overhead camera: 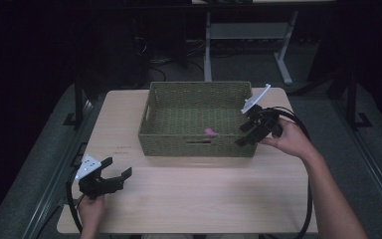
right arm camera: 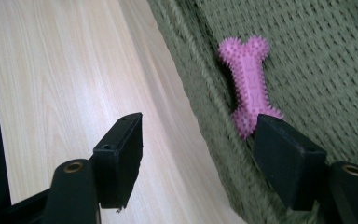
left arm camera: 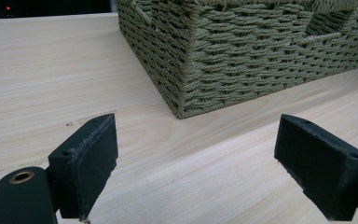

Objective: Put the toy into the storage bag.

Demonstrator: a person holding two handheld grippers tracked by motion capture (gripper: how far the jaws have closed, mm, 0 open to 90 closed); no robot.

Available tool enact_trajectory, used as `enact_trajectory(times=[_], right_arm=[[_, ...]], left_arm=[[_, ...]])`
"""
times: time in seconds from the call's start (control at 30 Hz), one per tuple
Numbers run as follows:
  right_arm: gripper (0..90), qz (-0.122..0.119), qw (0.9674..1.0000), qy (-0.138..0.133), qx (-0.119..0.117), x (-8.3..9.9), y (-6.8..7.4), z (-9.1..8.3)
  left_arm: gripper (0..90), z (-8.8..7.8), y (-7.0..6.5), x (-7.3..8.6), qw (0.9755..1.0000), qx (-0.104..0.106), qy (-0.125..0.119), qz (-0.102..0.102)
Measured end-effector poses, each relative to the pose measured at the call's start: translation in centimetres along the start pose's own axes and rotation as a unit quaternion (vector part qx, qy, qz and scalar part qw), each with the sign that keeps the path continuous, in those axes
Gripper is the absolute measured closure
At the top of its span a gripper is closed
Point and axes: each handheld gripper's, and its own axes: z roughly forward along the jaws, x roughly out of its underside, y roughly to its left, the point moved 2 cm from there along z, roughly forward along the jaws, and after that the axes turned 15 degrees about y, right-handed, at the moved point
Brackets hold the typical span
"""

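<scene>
step: right gripper [overhead camera: 251, 130], centre-right, jaws spread, empty, over basket [overhead camera: 149, 130] rim; probably (dim view) bone toy [right arm camera: 248, 84] was released.
tip: lift clear w/o snagging weave.
left gripper [overhead camera: 110, 175]: lower left, jaws spread, idle.

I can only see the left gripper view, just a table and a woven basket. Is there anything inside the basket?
Observer: Yes, a pink spiky bone toy lies on the floor of the green basket, near its front wall.
Operator: Is the other tool holding it?
Observer: No. The right tool is at the basket's right front corner, jaws apart with nothing between them; the toy lies beyond them.
Operator: What is my tool doing?
Observer: The left tool is over the table, down by its front left corner, open and empty, well away from the basket.
</scene>
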Motion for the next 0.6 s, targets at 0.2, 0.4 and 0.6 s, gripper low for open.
enact_trajectory(times=[0.2,0.4,0.6], right_arm=[[32.1,0.001,1.0000,-0.009,0.001,0.9,0.4,0.0],[31.8,0.004,0.9999,-0.011,0.003,1.9,0.7,0.2],[31.5,0.002,0.9999,-0.016,0.005,2.8,1.2,0.5]], left_arm=[[12.8,0.1,-0.1,0.0,1.0000,0.000,0.001,0.001],[12.8,0.1,-0.1,0.0,1.0000,0.001,0.001,0.001],[12.8,0.2,-0.1,0.0,1.0000,0.001,0.001,0.001]])
